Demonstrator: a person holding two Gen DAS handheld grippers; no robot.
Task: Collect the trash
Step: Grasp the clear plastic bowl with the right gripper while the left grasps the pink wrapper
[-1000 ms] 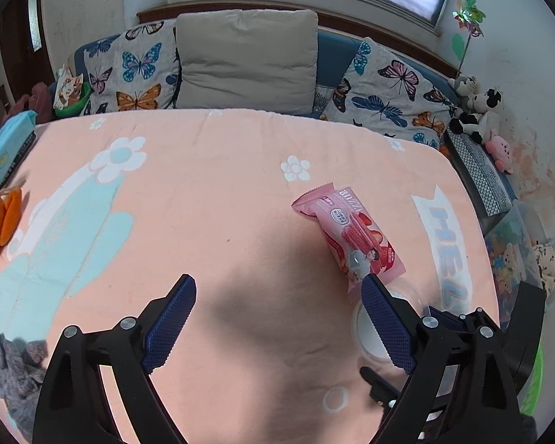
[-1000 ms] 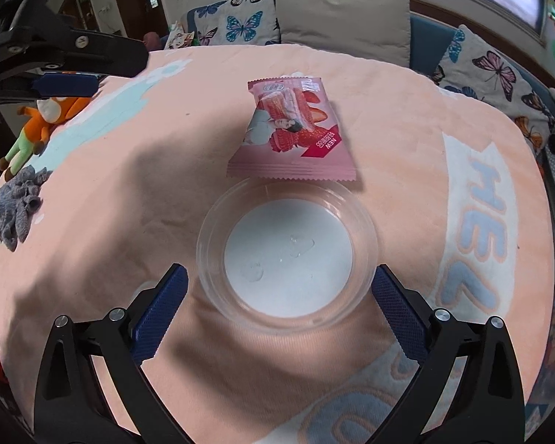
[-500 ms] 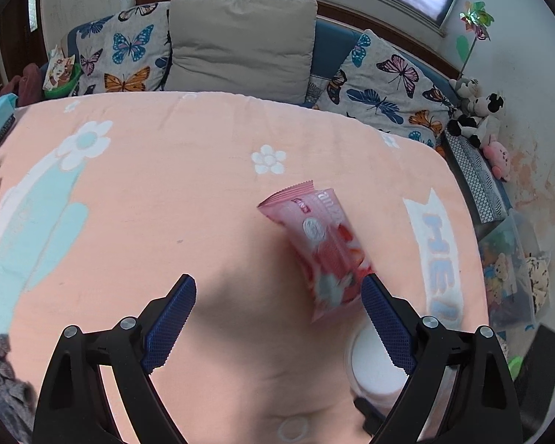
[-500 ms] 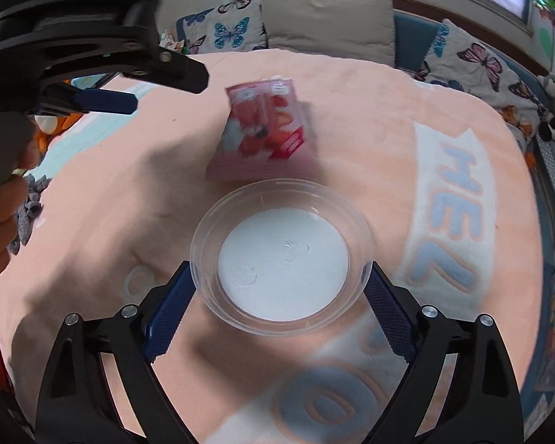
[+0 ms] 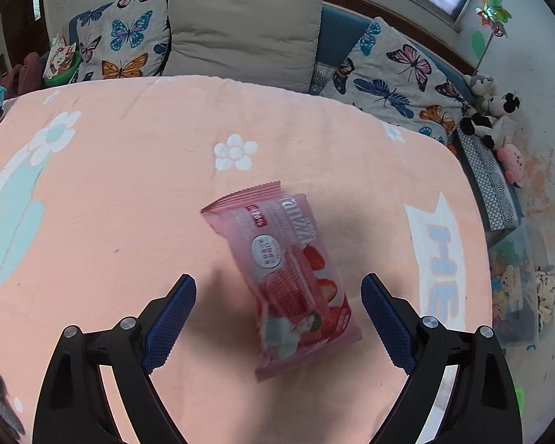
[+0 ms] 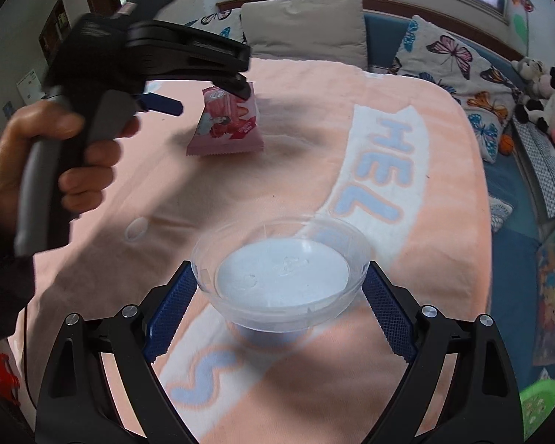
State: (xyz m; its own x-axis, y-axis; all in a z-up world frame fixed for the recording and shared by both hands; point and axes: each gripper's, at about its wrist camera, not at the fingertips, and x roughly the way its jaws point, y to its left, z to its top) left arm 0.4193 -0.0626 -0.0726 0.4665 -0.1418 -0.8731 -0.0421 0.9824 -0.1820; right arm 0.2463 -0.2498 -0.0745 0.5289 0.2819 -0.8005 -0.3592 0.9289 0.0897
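The left gripper (image 5: 277,318) hangs released over the pink snack wrapper (image 5: 285,277), which lies flat on the peach-covered surface (image 5: 111,203), its near half between the blue pads. This looks like the approach step; next it must lower and pinch the wrapper. To the right, the right gripper (image 6: 277,307) is clenched around the clear bowl (image 6: 281,270), likely the trash receiver

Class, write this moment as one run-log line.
left gripper: open, over pink snack wrapper | right gripper: holds clear plastic bowl off peach blanket | wrapper not yet grasped
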